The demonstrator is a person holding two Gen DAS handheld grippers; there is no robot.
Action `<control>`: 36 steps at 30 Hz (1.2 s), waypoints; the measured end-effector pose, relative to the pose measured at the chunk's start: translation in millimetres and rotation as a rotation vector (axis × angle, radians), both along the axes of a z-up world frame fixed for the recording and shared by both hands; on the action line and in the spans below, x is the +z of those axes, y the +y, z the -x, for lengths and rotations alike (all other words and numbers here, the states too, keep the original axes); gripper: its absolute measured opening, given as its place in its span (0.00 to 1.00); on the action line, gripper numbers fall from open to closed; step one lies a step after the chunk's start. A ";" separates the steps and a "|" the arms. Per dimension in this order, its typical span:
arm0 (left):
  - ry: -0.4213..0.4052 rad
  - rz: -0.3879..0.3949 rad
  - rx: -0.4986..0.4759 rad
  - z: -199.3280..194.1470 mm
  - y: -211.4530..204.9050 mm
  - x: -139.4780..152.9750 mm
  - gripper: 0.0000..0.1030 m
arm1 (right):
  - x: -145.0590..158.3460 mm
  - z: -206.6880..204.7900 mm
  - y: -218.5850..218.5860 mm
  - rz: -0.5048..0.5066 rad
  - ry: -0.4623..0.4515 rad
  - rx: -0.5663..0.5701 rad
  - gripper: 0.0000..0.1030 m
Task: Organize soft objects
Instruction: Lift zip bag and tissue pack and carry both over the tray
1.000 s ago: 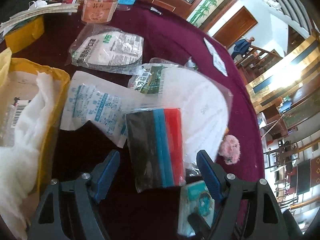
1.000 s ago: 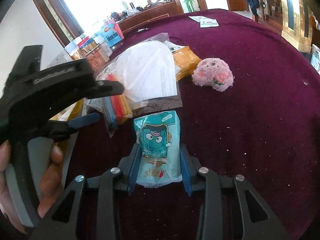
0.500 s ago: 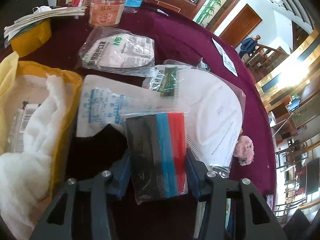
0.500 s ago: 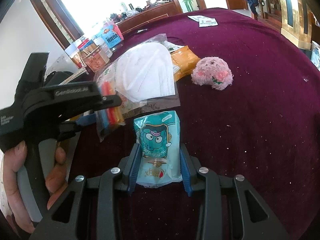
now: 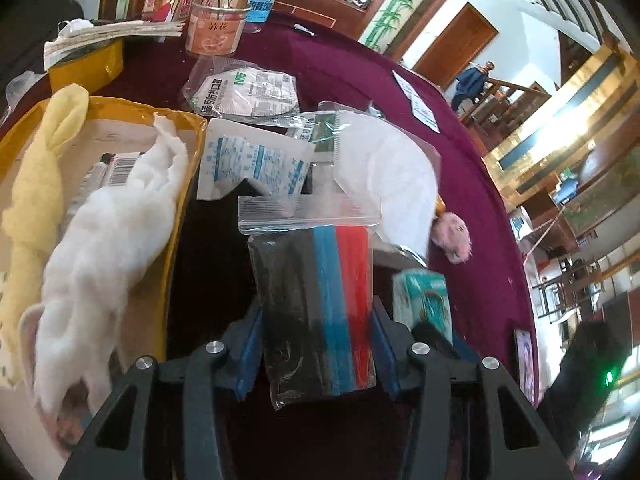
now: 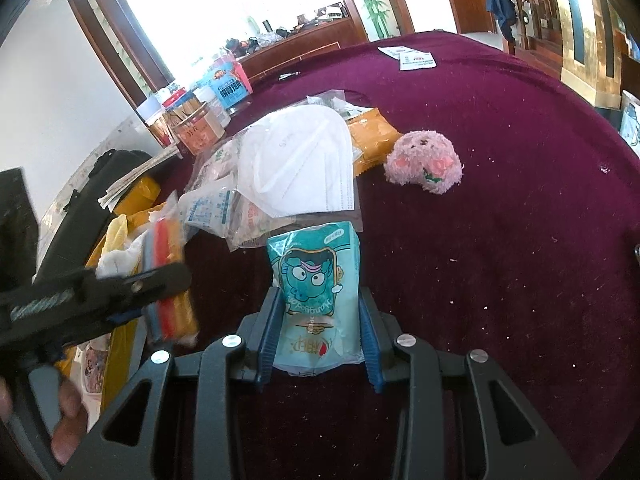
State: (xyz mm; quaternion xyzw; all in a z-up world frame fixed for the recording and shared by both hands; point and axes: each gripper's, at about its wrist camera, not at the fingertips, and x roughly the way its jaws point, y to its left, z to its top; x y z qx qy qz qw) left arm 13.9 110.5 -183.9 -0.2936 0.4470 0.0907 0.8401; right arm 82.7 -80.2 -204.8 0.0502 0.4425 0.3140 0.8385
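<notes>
The left gripper (image 5: 316, 350) has its blue fingers (image 5: 250, 354) clenched on a clear zip bag (image 5: 316, 308) of black, blue and red strips, lifted off the maroon counter (image 5: 472, 200). The right gripper (image 6: 318, 338) grips a teal packet (image 6: 316, 292). A pink plush (image 6: 424, 162) lies at one o'clock.

The table cloth (image 6: 500, 208) is dark red, soft and fuzzy, with little white crumbs on it. Between the left gripper's (image 5: 316, 354) blue plastic fingers (image 5: 250, 344) is a clear shiny plastic bag (image 5: 316, 304) of black, blue and red strips. The teal packet (image 6: 316, 288) between the right gripper's (image 6: 318, 338) fingers is shiny and crinkly. Past it lie a smooth white mask (image 6: 300, 160) and a fluffy pink toy (image 6: 424, 162). Left of the left gripper, white fluff (image 5: 108, 248) looks like cotton.
</notes>
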 end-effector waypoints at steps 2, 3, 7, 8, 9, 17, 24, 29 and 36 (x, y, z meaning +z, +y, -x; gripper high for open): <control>-0.005 0.004 -0.011 6.9 -2.3 3.6 0.49 | 0.6 1.2 0.1 -0.001 -0.007 0.003 0.32; -0.008 0.007 -0.016 10.8 -3.4 5.3 0.49 | 0.6 1.4 0.4 0.000 -0.008 0.005 0.32; -0.013 0.000 -0.026 19.1 -7.2 9.6 0.49 | -1.9 -0.9 3.9 0.022 0.003 0.013 0.31; -0.012 0.001 -0.026 20.2 -7.9 9.8 0.49 | -3.0 -1.1 5.9 0.032 0.008 0.022 0.32; -0.016 0.006 -0.028 21.1 -8.2 10.7 0.49 | -4.3 -1.6 8.5 0.046 0.011 0.026 0.32; -0.030 0.001 -0.034 23.9 -10.4 18.8 0.49 | -7.3 2.3 19.0 0.100 -0.001 0.083 0.52; -0.030 -0.004 -0.043 25.4 -13.8 21.7 0.49 | -7.4 10.5 29.9 0.195 -0.053 0.086 0.47; -0.033 -0.003 -0.042 27.5 -12.5 24.4 0.49 | -7.1 11.5 28.9 0.210 -0.066 0.071 0.40; -0.048 0.005 -0.041 35.4 -11.1 31.1 0.49 | -1.3 12.3 19.6 0.146 -0.087 0.057 0.35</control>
